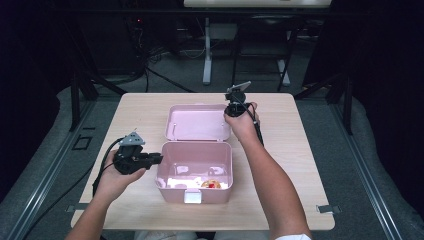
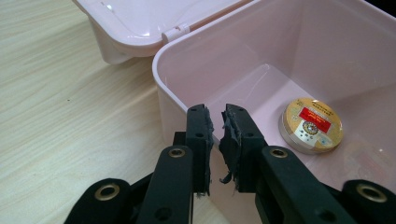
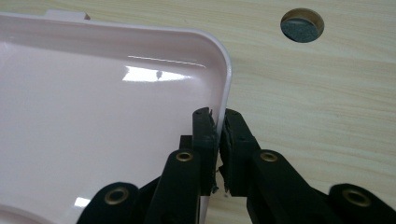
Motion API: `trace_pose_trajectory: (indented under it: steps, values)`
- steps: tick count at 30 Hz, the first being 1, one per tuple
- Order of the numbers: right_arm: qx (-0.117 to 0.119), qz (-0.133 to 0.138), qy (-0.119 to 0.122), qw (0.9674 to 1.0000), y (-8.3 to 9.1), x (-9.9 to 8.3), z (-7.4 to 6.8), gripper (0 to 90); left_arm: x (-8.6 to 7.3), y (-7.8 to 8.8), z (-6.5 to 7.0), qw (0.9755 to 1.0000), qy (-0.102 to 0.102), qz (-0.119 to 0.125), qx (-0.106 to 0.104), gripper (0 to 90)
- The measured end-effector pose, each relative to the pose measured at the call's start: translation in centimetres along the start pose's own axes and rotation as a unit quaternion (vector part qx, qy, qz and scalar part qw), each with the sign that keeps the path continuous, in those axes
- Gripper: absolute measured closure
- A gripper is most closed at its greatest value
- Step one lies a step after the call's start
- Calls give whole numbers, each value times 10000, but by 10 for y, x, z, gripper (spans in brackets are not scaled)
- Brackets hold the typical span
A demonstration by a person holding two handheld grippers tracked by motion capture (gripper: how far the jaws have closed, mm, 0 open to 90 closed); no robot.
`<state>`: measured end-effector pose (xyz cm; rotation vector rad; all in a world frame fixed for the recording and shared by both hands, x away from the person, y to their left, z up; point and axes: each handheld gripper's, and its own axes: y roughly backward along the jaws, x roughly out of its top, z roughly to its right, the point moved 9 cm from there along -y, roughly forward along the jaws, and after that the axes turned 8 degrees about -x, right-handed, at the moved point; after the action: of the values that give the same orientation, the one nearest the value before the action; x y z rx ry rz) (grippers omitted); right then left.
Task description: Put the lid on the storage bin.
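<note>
Pink box (image 1: 195, 172) sits open mid-surface, round tin (image 2: 311, 125) inside | our right gripper (image 3: 217, 116) jaws pinch the lid (image 3: 107, 121) rim | left gripper (image 2: 217, 114) jaws clamp the box wall | closing seems left.

The box (image 1: 196, 172) sits near the table's (image 1: 300, 165) front edge, its lid (image 1: 196, 122) lying open behind it. A round tin (image 1: 211, 184) lies inside, toward the box's front right. The left gripper (image 1: 159, 160) is at the box's left wall; the right gripper (image 1: 231, 114) pinches the lid's right rim.
</note>
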<state>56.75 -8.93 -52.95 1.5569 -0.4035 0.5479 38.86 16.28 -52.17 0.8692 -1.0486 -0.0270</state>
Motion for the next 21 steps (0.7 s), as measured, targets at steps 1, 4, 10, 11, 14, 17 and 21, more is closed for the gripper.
trace_pose_trajectory:
  steps: [1,4,10,11,14,17,21]
  values:
    - [2,12,-1,10000,1,0,0,851,0,0,0,10000,1,2,2,800]
    - [17,75,9,10000,5,2,0,852,0,0,0,10000,3,-1,3,800]
    - [9,171,49,9998,12,4,0,854,0,0,0,10000,13,6,0,800]
    - [5,198,63,9998,13,5,0,855,0,0,0,10000,15,5,-1,800]
    - [-4,257,83,9996,19,7,-1,856,0,0,0,10000,17,7,0,800]
    - [15,326,102,9994,25,9,-1,858,0,0,0,10000,20,8,0,800]
    - [41,413,130,9991,34,10,-1,860,0,0,0,10000,27,13,6,800]
